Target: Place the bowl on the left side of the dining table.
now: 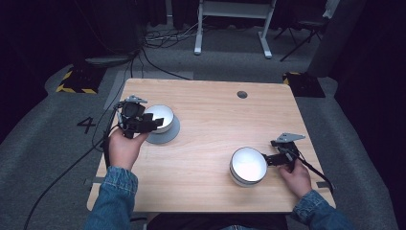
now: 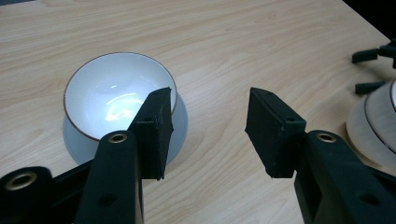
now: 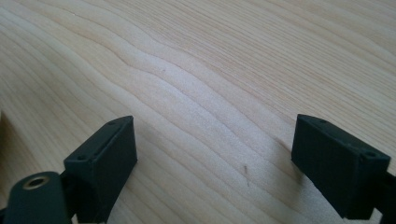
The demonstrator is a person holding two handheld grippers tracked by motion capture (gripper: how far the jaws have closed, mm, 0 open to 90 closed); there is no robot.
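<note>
White bowl on grey saucer, left side of wooden worktop. Left gripper just beside it, fingers half open, holding nothing. In high view, second bowl near front right, right gripper beside it; its own view: fingers wide apart over bare wood.

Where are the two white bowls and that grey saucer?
Left bowl [image 2: 112, 93]: left gripper view, inside.
Grey saucer [image 1: 168, 134]: high view, bare rim.
Right bowl [image 1: 248, 164]: high view, inside.
</note>
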